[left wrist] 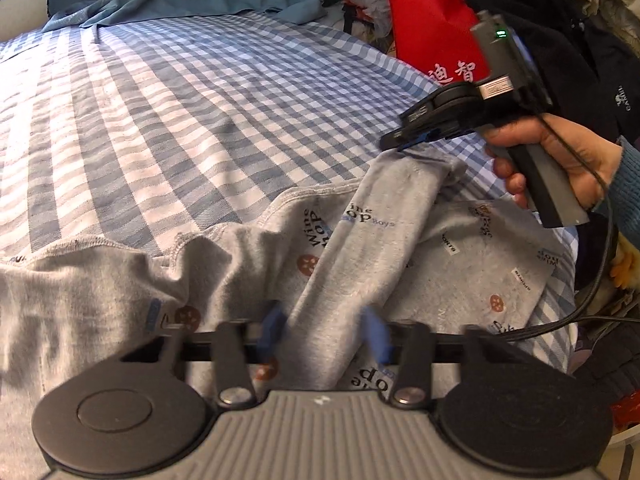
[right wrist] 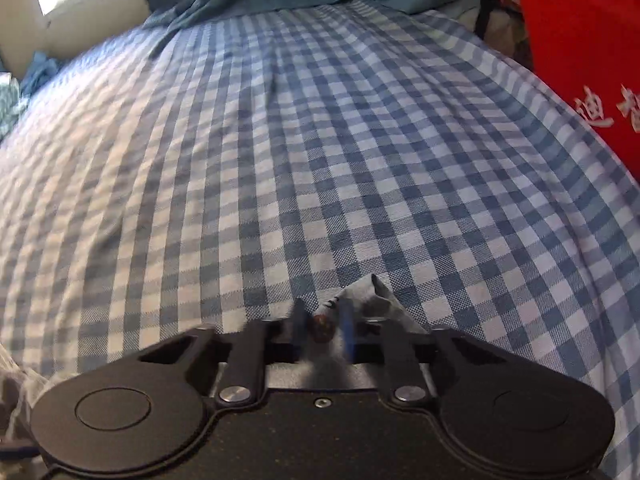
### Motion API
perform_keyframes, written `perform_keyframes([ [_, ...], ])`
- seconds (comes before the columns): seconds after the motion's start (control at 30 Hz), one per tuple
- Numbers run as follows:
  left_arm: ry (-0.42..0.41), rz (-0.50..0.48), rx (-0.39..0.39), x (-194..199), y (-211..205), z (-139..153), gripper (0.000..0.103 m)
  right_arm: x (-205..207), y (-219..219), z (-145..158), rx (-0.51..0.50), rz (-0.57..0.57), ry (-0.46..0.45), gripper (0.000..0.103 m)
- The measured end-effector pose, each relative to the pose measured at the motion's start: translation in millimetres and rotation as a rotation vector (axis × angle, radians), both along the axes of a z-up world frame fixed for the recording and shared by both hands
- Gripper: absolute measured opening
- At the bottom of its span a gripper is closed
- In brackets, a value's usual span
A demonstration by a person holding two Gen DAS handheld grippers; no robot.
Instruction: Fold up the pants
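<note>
Item: grey pants (left wrist: 344, 248) on checked bed (left wrist: 200, 120). We held the right gripper (right wrist: 324, 326) clamped on a leg end; left gripper (left wrist: 326, 330) gaped astride the leg.

Both wrist cameras low over checked bedsheet (right wrist: 320, 160), apparently facing headward, sharing red bag (left wrist: 432, 24)

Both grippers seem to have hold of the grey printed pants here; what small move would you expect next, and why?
Probably the right gripper carries its pinched leg end across the checked blue-and-white bedsheet and lays it flat. The grey printed cotton pants lie bunched, one leg lifted off them. The left gripper straddles that leg, its jaws apart.
</note>
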State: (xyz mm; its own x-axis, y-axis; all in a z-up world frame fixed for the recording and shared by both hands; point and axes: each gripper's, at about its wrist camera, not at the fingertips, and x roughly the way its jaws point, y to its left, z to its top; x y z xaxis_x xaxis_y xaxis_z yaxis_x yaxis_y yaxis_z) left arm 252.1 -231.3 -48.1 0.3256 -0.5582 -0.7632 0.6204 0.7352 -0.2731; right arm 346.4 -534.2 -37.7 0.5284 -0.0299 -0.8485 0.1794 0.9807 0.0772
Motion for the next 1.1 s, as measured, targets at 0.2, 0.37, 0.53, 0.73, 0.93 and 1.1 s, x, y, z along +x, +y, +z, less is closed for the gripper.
perform_keyframes([
  [0.2,-0.003,-0.005,-0.008,-6,2,11,0.004,-32,-16,21,0.085,-0.040,-0.176,0.001],
  [0.37,-0.114,-0.034,-0.003,-29,0,34,0.003,-84,-27,74,0.143,0.000,-0.397,0.001],
  [0.53,-0.263,-0.097,0.038,-67,-6,46,0.000,-163,-45,98,0.175,-0.030,-0.583,0.000],
  [0.73,-0.353,-0.161,0.102,-116,-14,25,0.000,-255,-66,52,0.247,-0.167,-0.579,0.000],
  [0.93,-0.422,-0.166,0.173,-139,-17,4,0.005,-270,-76,1,0.352,-0.214,-0.448,0.024],
  [1.1,-0.562,-0.157,0.235,-150,-19,6,0.055,-254,-71,1,0.324,-0.182,-0.423,0.061],
])
